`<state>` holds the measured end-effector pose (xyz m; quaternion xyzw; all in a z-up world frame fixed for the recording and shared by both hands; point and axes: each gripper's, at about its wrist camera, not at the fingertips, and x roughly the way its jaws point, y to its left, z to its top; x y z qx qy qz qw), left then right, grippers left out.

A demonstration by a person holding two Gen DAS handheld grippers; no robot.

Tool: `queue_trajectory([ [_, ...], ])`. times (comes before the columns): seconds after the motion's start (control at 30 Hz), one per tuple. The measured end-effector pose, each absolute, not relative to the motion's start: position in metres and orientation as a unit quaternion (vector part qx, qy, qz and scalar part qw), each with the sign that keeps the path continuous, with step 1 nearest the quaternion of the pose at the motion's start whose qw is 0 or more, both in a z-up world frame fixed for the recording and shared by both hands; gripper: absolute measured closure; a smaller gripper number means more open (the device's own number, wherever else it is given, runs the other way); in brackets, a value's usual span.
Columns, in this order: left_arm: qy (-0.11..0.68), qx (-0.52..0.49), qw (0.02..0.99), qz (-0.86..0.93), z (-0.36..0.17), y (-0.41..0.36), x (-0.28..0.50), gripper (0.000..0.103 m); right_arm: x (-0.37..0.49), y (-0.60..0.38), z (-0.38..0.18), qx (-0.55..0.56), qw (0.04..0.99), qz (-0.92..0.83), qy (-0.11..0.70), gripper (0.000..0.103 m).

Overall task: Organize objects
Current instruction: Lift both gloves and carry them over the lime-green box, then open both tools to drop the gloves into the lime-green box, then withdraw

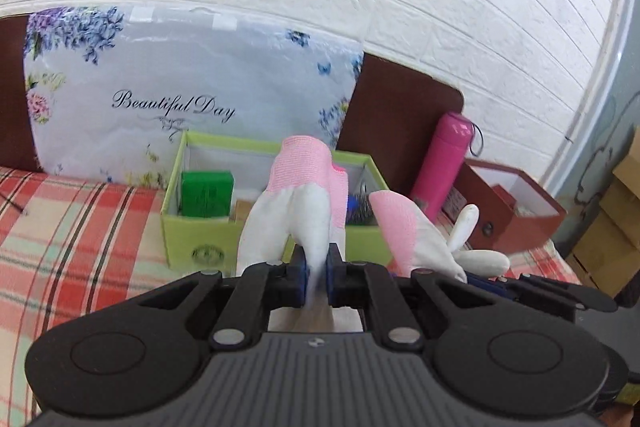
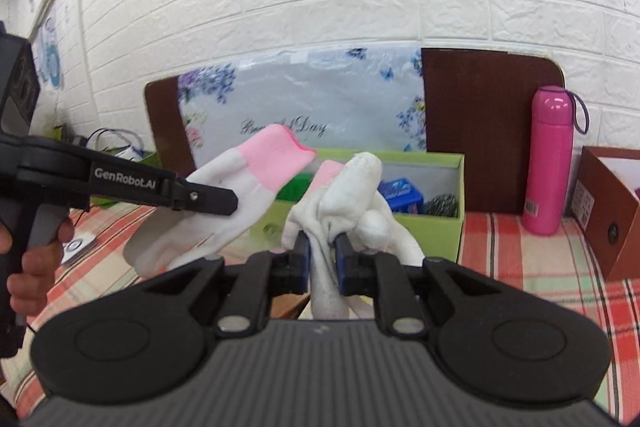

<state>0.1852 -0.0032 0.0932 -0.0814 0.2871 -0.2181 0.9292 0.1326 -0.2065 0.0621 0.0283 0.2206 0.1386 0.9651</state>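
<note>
Above the plaid bed [image 2: 520, 267], you are holding one glove in each claw: left claw [image 1: 316, 267] pinching the left glove [image 1: 304, 187], right claw [image 2: 322, 259] clamping the right glove [image 2: 352, 187]. Next, I judge, you are carrying both over the green box [image 2: 440, 227] before releasing.

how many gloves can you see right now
2. One glove is pinched in the left tongs; the other glove is pinched in the right tongs. Any others in the green box would be hidden.
</note>
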Motion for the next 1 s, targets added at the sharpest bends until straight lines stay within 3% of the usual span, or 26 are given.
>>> queue_trajectory([
  [0.37,0.275,-0.115,0.933,-0.201,0.104,-0.021,0.283,0.094,0.246,-0.195,0.046,0.006,0.971,0.114,0.210,0.090],
  [0.57,0.290,-0.105,0.932,-0.191,0.082,-0.025,0.316,0.094,0.284,-0.183,0.021,0.017,0.969,0.116,0.217,0.089],
  [0.6,0.285,-0.098,0.934,-0.190,0.075,-0.026,0.319,0.090,0.288,-0.180,0.015,0.010,0.968,0.120,0.222,0.082],
  [0.63,0.285,-0.085,0.936,-0.186,0.069,-0.028,0.321,0.076,0.291,-0.177,0.008,0.000,0.964,0.129,0.231,0.073],
  [0.67,0.291,-0.071,0.938,-0.177,0.063,-0.029,0.322,0.066,0.292,-0.174,0.002,-0.012,0.962,0.130,0.240,0.046],
  [0.7,0.296,-0.061,0.939,-0.165,0.057,-0.028,0.323,0.046,0.289,-0.171,-0.001,-0.024,0.964,0.121,0.236,0.027],
  [0.73,0.295,-0.059,0.941,-0.157,0.053,-0.026,0.321,0.038,0.285,-0.171,-0.003,-0.032,0.967,0.113,0.226,0.022],
  [0.8,0.298,-0.070,0.940,-0.152,0.046,-0.018,0.318,0.037,0.275,-0.172,-0.006,-0.046,0.970,0.105,0.214,0.013],
  [1.0,0.322,-0.121,0.929,-0.133,0.050,0.001,0.293,0.032,0.246,-0.181,0.007,-0.024,0.971,0.088,0.219,0.002],
])
